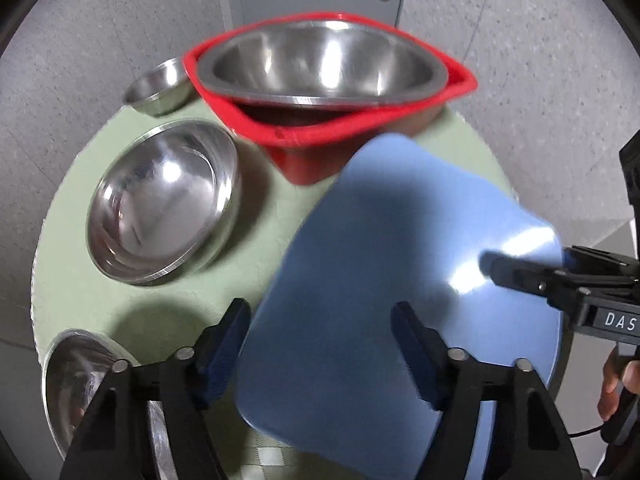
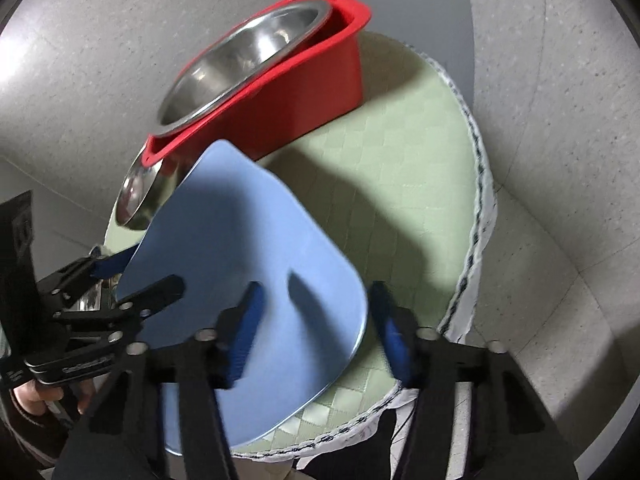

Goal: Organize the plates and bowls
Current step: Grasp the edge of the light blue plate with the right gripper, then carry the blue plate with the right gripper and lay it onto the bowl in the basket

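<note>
- Left wrist view: pickup of tilted blue plate [image 1: 380, 260], just before red basin [image 1: 312, 160], seemingly underway; left gripper [image 1: 322, 344] astride its rim, pinch impossible to tell.
- Right wrist view: right gripper [image 2: 316, 326] astride opposite rim, clamp equally unclear; next, likely firm two-sided hold, then lift toward red basin with steel bowl [image 2: 240, 60] inside; plain, glossy, thin pale-blue surface.

White capital letters "DAS", cut off by the picture's right edge, on the black body of the right gripper [image 1: 486, 266] as seen from the left wrist view. Small pale lettering along the black side bar of the left gripper [image 2: 150, 280] in the right wrist view, too blurred to read. No other writing, numbers, labels or signs legible anywhere in either view.
</note>
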A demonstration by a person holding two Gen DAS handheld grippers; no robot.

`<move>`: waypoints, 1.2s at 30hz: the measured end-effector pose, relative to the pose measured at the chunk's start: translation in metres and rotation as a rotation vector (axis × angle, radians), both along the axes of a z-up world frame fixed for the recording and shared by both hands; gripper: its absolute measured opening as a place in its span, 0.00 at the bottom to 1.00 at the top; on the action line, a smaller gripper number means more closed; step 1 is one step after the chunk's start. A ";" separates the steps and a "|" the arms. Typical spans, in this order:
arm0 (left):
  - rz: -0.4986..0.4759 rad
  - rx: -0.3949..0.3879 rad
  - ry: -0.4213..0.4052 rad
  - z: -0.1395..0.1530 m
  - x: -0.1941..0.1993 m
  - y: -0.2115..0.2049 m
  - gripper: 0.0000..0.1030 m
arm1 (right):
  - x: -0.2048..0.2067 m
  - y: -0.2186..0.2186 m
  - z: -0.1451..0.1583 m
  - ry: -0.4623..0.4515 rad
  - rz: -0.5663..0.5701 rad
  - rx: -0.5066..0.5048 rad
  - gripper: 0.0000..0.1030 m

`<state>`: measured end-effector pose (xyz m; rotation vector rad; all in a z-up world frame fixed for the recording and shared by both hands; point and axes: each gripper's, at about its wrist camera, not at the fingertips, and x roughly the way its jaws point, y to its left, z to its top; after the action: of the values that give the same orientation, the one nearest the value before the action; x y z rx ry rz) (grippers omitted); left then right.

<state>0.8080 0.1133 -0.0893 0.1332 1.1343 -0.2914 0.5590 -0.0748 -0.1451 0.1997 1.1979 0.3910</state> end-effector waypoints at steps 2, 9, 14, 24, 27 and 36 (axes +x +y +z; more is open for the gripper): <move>0.006 -0.002 0.001 0.000 0.003 -0.002 0.48 | -0.002 0.000 -0.002 0.008 0.010 0.026 0.28; -0.012 -0.080 -0.010 0.009 0.007 0.006 0.32 | -0.009 -0.012 0.013 -0.022 -0.011 0.031 0.28; -0.027 -0.145 -0.073 0.035 0.001 0.008 0.32 | -0.016 -0.016 0.041 -0.071 -0.010 0.040 0.28; -0.005 -0.227 -0.172 0.087 0.034 0.026 0.32 | 0.020 -0.007 0.101 -0.217 -0.003 0.030 0.29; 0.023 -0.223 -0.183 0.093 0.055 0.033 0.32 | 0.047 0.002 0.109 -0.242 0.000 0.027 0.29; 0.106 -0.223 -0.172 0.099 0.121 0.052 0.32 | 0.112 0.019 0.112 -0.256 0.011 0.039 0.29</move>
<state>0.9288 0.1651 0.0099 -0.0971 0.9279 -0.3035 0.6708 -0.0560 -0.0331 0.1715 0.9404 0.4358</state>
